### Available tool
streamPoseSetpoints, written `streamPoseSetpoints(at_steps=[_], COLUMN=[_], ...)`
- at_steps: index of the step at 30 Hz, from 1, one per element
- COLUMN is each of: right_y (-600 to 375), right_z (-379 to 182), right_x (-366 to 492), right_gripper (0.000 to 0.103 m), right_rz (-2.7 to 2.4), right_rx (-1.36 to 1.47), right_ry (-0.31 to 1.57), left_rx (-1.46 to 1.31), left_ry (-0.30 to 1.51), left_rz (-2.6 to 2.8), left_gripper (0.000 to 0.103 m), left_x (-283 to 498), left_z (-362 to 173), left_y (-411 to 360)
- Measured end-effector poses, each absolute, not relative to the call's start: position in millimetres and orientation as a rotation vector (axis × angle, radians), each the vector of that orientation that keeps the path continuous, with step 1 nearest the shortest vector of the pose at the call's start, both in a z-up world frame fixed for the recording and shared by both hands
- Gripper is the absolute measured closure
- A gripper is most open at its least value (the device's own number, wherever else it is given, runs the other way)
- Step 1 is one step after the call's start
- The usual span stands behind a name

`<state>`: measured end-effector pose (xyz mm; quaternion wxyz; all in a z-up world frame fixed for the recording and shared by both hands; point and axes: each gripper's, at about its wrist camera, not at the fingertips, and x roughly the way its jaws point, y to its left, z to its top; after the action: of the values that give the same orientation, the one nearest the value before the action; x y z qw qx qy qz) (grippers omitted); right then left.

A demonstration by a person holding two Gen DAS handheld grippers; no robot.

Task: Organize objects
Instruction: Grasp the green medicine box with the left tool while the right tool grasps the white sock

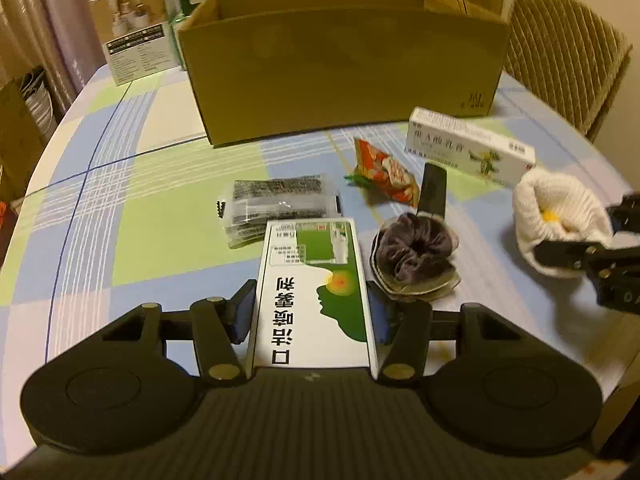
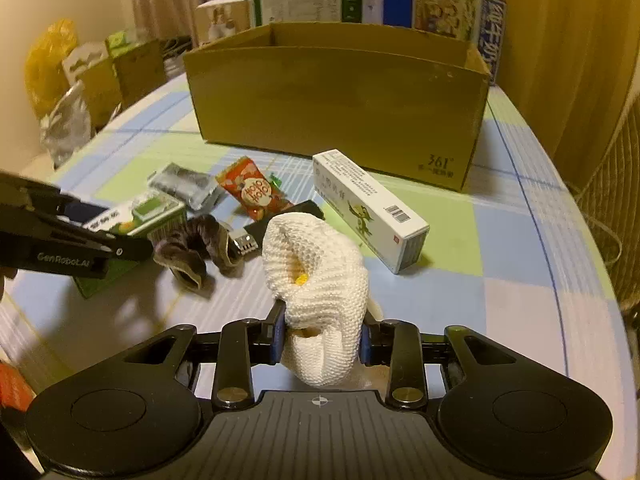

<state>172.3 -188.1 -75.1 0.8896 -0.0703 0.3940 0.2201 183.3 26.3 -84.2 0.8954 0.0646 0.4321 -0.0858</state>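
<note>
My left gripper is shut on a green-and-white medicine box just above the checked tablecloth. My right gripper is shut on a white knitted item with a yellow spot inside; that knitted item also shows at the right of the left wrist view. Between them lie a dark scrunchie, a red snack packet, a clear pack with dark contents, a black USB stick and a long white ointment box. An open cardboard box stands behind them.
A product carton stands at the table's far left corner, with more boxes behind the cardboard box. A woven chair is at the far right. Bags and cartons sit off the table's left edge.
</note>
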Motion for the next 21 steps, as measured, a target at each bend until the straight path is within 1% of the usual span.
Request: streamPoseSetpoints(at_steps=[8, 13, 17, 21], right_y=[-189, -190, -188, -187], right_z=[-66, -70, -71, -73], right_x=[167, 166, 166, 168], right_gripper=[0.073, 0.073, 0.073, 0.073], right_rz=[0.455, 0.446, 0.449, 0.454], right_rx=[-0.105, -0.102, -0.096, -0.092], right_ry=[0.811, 0.828, 0.833, 0.839], left_rx=[0.133, 0.14, 0.129, 0.125], left_ry=[0.875, 0.908, 0.973, 0.972], left_rz=[-0.186, -0.199, -0.206, -0.206], left_gripper=[0.052, 0.052, 0.052, 0.05], left_x=[175, 173, 180, 187], left_z=[-73, -81, -94, -100], left_y=[22, 20, 20, 20])
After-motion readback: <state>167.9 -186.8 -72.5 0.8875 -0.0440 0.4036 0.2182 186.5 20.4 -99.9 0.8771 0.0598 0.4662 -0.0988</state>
